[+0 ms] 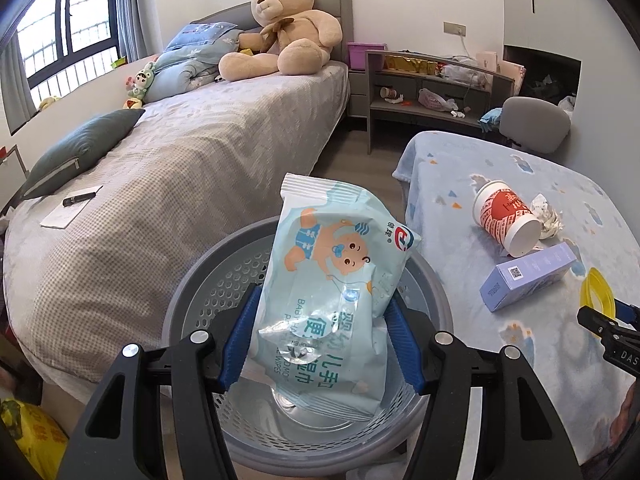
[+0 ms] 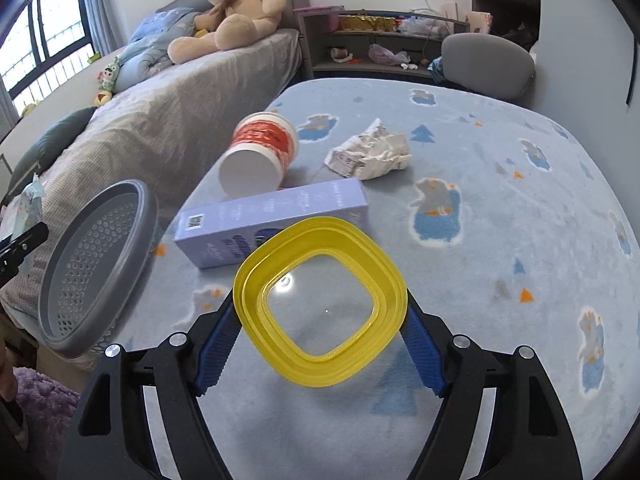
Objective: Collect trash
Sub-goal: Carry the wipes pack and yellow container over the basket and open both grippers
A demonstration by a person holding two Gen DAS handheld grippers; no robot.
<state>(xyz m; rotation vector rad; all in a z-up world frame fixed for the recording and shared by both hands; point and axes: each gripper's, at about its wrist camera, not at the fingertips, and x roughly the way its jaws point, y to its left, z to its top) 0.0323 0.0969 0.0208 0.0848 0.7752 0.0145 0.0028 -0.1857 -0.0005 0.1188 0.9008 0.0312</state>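
Observation:
My left gripper (image 1: 322,300) is shut on a pale blue pack of baby wipes (image 1: 332,264), held upright over the grey perforated basket (image 1: 224,248). The pack's lower end hangs inside the basket. My right gripper (image 2: 320,306) is shut on a yellow square plastic tub with a clear bottom (image 2: 320,232), lifted a little above the blue blanket-covered table (image 2: 500,220). The basket (image 2: 96,264) stands just off the table's left edge. On the table lie a tipped red-and-white paper cup (image 2: 260,152), a purple carton (image 2: 272,220) and a crumpled paper (image 2: 372,152).
A bed with a grey cover (image 1: 180,168) runs along the left, with a teddy bear (image 1: 288,28), pillows and a note with a pen (image 1: 76,204) on it. A grey shelf desk (image 1: 432,96) and a chair (image 1: 536,124) stand behind the table.

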